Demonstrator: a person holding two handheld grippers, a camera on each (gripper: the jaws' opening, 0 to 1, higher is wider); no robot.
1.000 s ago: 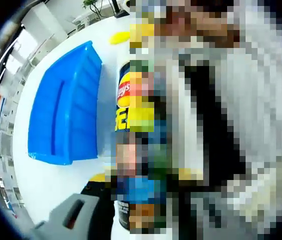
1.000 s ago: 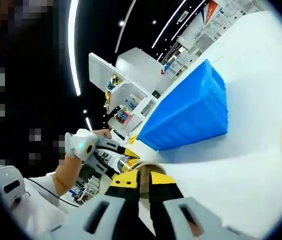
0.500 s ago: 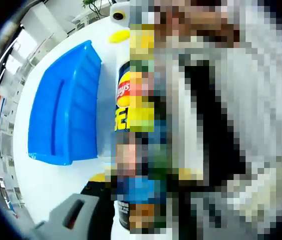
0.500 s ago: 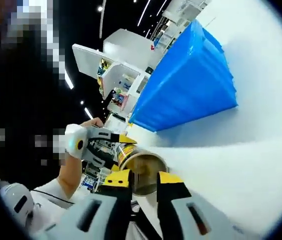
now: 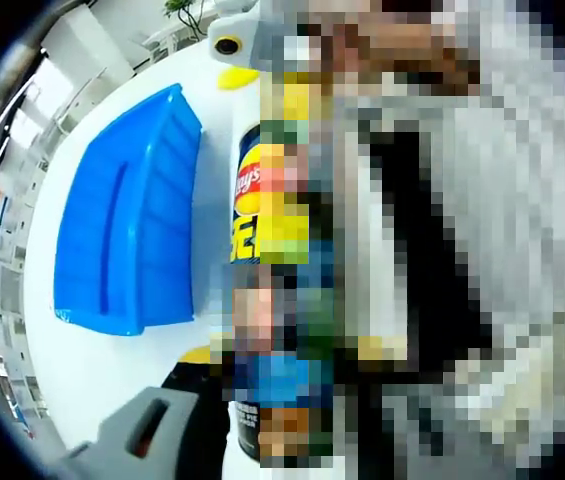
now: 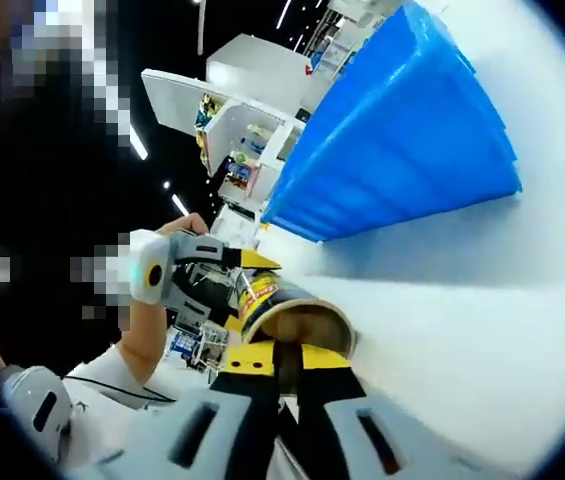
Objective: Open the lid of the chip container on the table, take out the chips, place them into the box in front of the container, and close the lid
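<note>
The Lay's chip can lies tipped along my left gripper, which is shut on its body, yellow fingertips on either side. In the right gripper view the can shows its open mouth, tan inside, with the left gripper clamped around it. My right gripper sits right at that mouth with its jaws nearly together; what lies between them is hidden. The blue box rests on the white table beyond the can. The right gripper enters the left gripper view at the top.
A yellow lid lies on the white table past the can, partly behind the right gripper. A gloved hand holds the left gripper. White shelving stands behind the blue box.
My right gripper has come up to the can's mouth and its jaws have narrowed from half a second ago. The can stays held by the left gripper.
</note>
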